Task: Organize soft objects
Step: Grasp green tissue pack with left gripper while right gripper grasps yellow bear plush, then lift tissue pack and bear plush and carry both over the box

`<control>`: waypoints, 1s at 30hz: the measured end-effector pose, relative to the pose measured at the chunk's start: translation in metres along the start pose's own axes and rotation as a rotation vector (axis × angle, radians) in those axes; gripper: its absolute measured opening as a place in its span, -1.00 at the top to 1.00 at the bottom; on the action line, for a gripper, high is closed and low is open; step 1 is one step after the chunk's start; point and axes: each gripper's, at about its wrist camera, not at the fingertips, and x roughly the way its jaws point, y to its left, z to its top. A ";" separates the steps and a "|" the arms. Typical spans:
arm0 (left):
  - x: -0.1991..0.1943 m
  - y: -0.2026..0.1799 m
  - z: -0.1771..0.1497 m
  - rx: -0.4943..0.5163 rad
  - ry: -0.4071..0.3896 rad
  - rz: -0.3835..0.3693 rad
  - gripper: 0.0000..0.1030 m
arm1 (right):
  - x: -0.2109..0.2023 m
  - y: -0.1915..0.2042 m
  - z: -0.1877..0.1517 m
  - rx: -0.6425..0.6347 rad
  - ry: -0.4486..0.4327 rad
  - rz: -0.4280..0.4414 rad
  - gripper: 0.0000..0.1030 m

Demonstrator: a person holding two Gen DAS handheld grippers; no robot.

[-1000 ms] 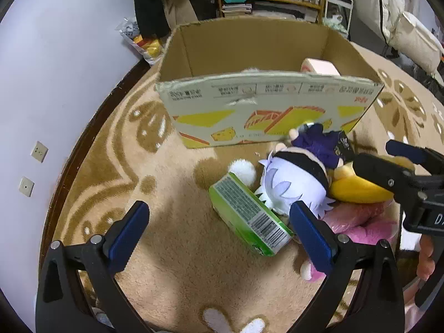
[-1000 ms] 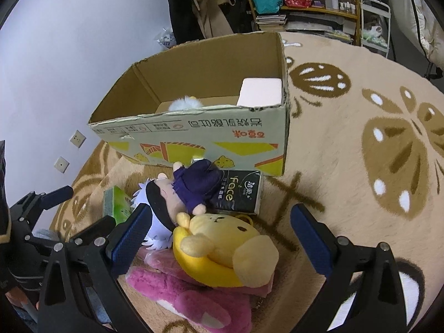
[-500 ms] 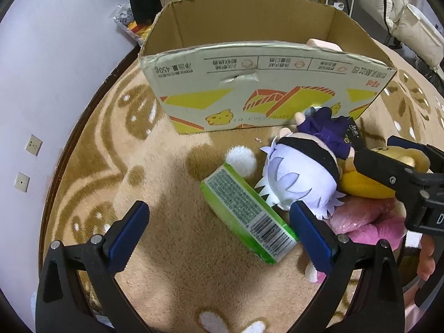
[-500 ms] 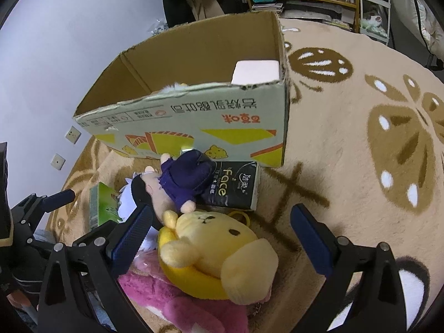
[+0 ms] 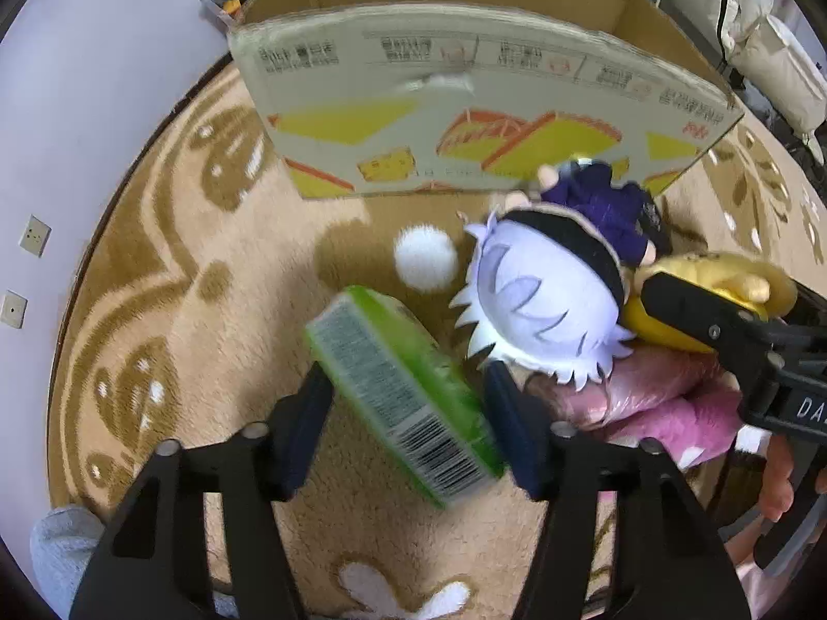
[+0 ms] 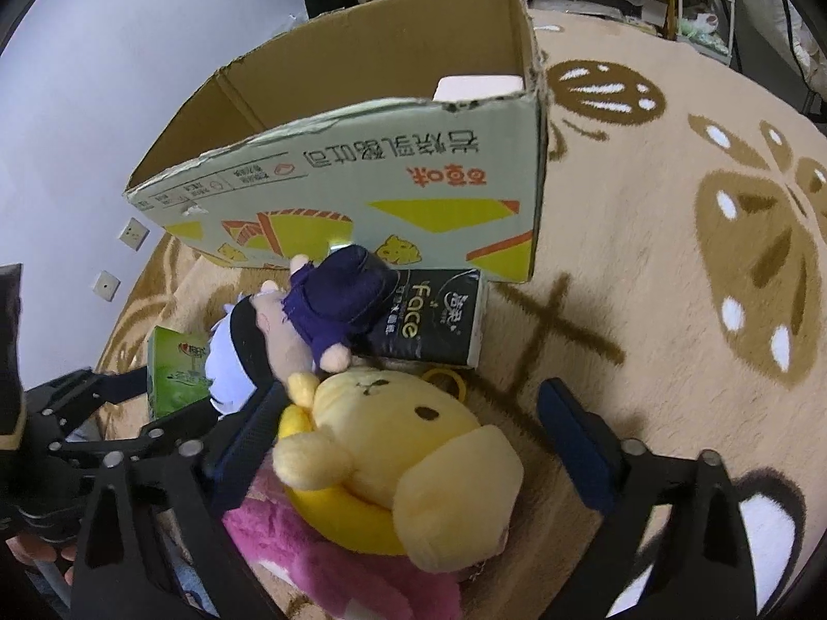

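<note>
Left tool [image 5: 408,413]: my fingers had squeezed in from wide apart onto the green tissue pack [image 5: 398,387] on the rug.
Right tool [image 6: 413,439]: wide open around the yellow plush [image 6: 403,460].
Meaning: I thought the pack could go into the box [image 6: 362,170].

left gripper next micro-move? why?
Probably lift and carry toward the cardboard box. The left gripper already straddles the green tissue pack, fingers pressed against both sides, so it looks grasped. The box's open top lies straight ahead.
</note>
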 end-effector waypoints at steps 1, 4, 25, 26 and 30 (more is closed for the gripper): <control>0.001 -0.001 -0.001 0.002 0.005 -0.009 0.01 | 0.002 0.000 -0.001 0.001 0.011 0.011 -0.82; 0.001 -0.001 -0.002 0.002 0.001 -0.022 0.11 | 0.005 0.002 -0.004 0.001 0.038 0.035 -0.61; -0.059 0.008 -0.026 -0.071 -0.268 0.007 0.27 | -0.060 0.010 0.001 -0.053 -0.172 0.010 -0.45; -0.064 0.009 -0.027 -0.077 -0.297 0.018 0.27 | -0.065 0.011 0.002 -0.058 -0.186 0.015 -0.45; -0.077 0.012 -0.020 -0.091 -0.376 0.037 0.27 | -0.081 0.018 0.005 -0.075 -0.244 0.030 -0.45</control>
